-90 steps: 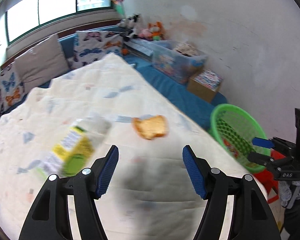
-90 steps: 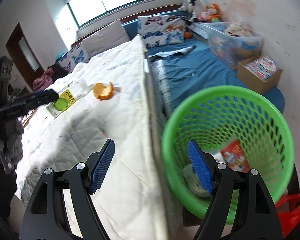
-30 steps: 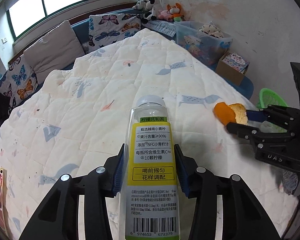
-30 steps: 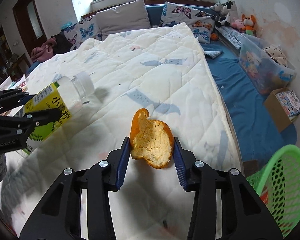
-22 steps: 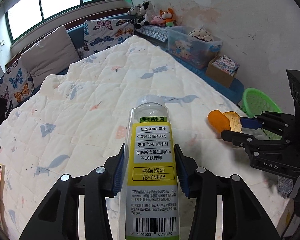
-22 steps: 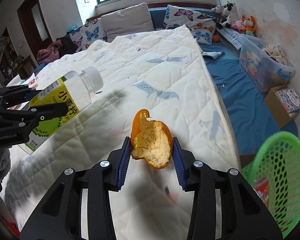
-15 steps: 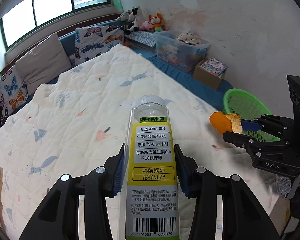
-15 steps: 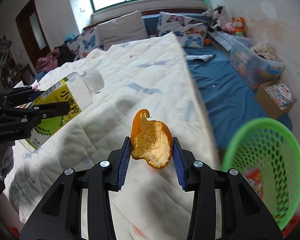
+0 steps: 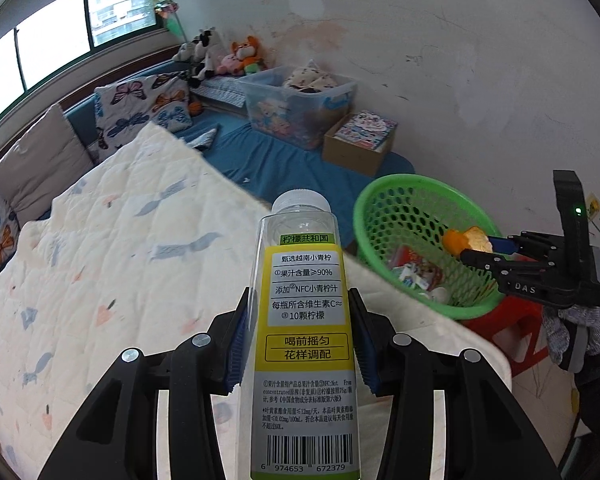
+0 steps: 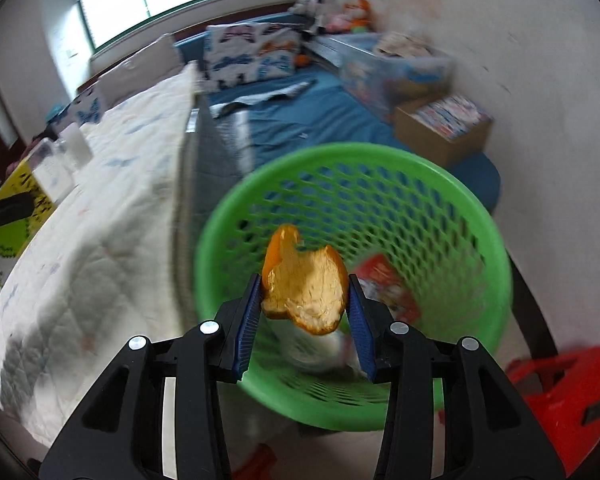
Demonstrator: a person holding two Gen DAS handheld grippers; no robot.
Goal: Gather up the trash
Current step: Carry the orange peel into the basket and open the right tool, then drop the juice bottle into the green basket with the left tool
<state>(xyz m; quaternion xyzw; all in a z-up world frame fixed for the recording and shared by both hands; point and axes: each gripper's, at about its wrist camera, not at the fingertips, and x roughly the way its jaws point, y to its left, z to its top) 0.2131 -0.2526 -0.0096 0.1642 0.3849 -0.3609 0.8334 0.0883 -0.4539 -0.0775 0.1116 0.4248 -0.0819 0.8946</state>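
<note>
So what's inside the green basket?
The green basket holds a red wrapper and some white crumpled bits. The orange peel in the right tongs hides part of the bottom.

Left gripper (image 9: pixel 302 340): blue pads clamped on either side of a clear plastic bottle (image 9: pixel 305 344) with a yellow label and white cap, held above the edge of a quilted bed (image 9: pixel 100 248). Green mesh basket (image 9: pixel 384 200): beside the bed on a red stool (image 9: pixel 516 332), holding wrappers; behind it a cardboard box (image 9: pixel 358 148) and clear storage bin (image 9: pixel 300 110). Right gripper (image 9: pixel 470 246): over the basket's rim, gripping an orange peel (image 9: pixel 466 241)
</note>
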